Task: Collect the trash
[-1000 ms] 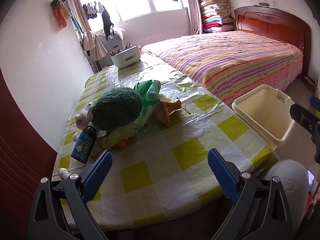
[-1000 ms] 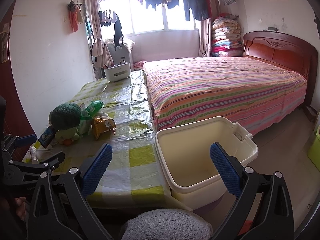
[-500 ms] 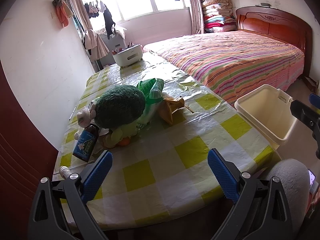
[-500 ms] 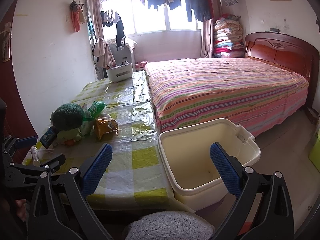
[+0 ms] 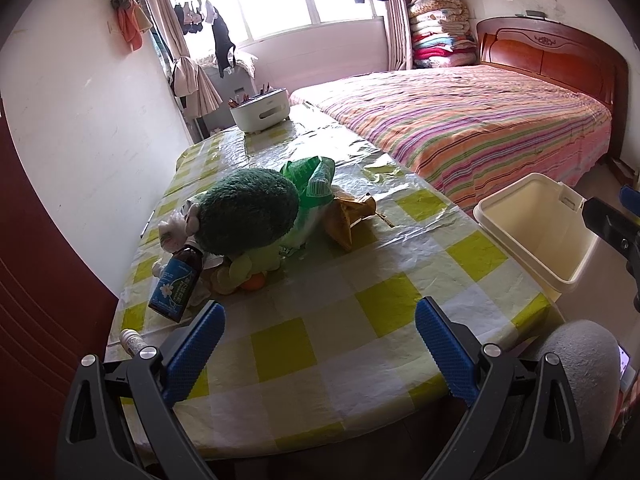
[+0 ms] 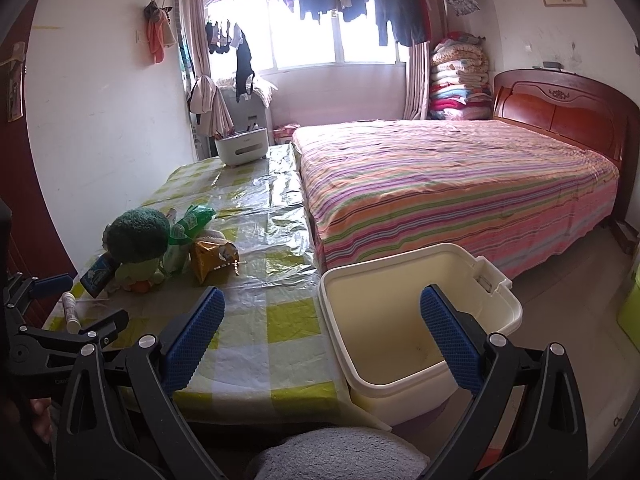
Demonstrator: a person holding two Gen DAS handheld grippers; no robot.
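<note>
- The trash sits in a cluster on the left half of the surface [image 5: 360, 320]: a crumpled orange snack bag [image 5: 352, 216], a green wrapper [image 5: 314, 182] leaning on it, a dark bottle with a blue label [image 5: 176, 284], and a small white tube [image 5: 132, 340] at the near-left edge.
- A green plush toy [image 5: 248, 212] lies in the middle of the pile, touching the bottle and the wrapper; I judge it is not trash and should be left alone.
- The cream bin [image 6: 400, 320] stands on the floor just beside the surface's right edge, open-topped and, as far as can be seen, with nothing in it.
- The left gripper [image 5: 318, 344] hovers over the near edge, fingers spread wide and holding nothing; the right gripper [image 6: 320, 332] is likewise wide apart and empty, aimed between the surface and the bin.
- To start well, the left should probably take the bottle or tube, which are nearest it, closing across the narrow body.
- The orange bag, free on its right side, looks the easier pick for the right gripper; pinch a crumpled fold rather than the flat face.
- Risk: dragging the toy along, or snagging the glossy plastic cover.
</note>
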